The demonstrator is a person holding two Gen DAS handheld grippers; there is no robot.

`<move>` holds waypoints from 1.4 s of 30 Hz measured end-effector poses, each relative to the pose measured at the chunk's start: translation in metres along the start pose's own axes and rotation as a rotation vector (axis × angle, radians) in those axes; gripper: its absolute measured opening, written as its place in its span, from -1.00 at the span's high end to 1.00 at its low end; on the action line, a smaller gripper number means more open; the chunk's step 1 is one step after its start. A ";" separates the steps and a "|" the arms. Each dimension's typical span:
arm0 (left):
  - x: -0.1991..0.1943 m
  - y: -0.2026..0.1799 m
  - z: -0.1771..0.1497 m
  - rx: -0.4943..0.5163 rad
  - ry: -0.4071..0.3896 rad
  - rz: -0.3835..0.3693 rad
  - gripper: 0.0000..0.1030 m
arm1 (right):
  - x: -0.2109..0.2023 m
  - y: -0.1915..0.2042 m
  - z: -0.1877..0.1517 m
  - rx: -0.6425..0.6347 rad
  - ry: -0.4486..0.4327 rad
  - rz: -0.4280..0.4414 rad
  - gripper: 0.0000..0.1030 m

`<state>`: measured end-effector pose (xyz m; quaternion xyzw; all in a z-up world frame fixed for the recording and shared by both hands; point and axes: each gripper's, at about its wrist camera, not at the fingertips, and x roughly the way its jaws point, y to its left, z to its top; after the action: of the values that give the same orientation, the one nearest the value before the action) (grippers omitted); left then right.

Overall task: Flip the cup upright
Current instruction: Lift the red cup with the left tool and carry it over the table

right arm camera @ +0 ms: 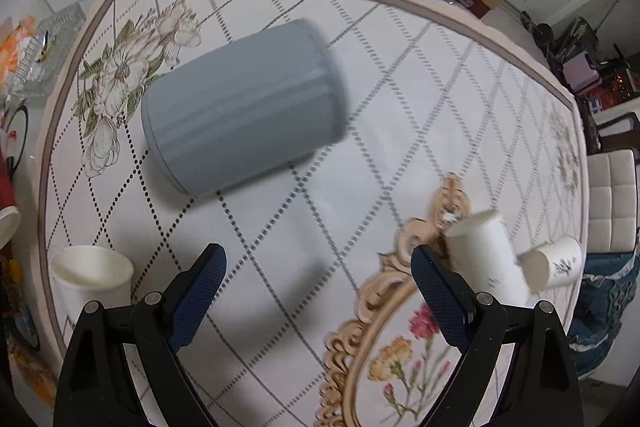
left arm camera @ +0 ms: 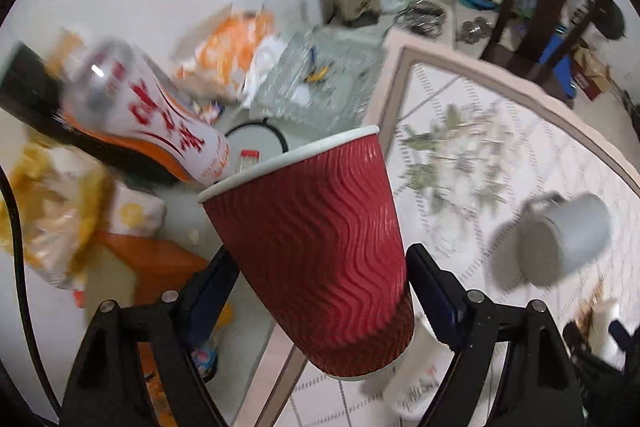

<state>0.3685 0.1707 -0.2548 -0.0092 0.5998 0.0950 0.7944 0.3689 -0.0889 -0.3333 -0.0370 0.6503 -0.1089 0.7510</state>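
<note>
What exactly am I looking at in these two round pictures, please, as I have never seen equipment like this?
A person holds a two-finger gripper in each hand, with a fisheye camera on each looking along its fingers. The left view shows the left gripper shut on a red ribbed paper cup, rim up and tilted. The right view shows the right gripper, open and empty, above a flowered tablecloth. On it lie a grey mug on its side, two tipped white cups, and one upright white cup.

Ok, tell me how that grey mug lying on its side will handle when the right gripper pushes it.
The grey mug lies on its round side, so it will probably roll. Its smooth wall may slip between the pads. The right gripper is open, not touching it.
</note>
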 end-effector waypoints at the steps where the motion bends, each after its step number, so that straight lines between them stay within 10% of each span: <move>1: -0.010 -0.005 -0.002 0.016 -0.012 -0.002 -0.62 | -0.008 -0.008 -0.005 0.012 -0.009 0.006 -0.84; 12: -0.098 -0.103 -0.105 0.210 -0.008 -0.061 -0.62 | -0.038 -0.113 -0.089 0.061 -0.008 0.069 -0.84; 25: -0.035 -0.250 -0.259 0.522 0.205 -0.124 -0.62 | 0.022 -0.231 -0.204 0.153 0.157 0.012 -0.84; 42: 0.008 -0.282 -0.276 0.526 0.291 -0.143 -0.78 | 0.057 -0.281 -0.244 0.204 0.213 -0.029 -0.84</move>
<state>0.1532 -0.1403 -0.3676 0.1410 0.7091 -0.1218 0.6800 0.1038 -0.3537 -0.3704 0.0421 0.7111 -0.1885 0.6761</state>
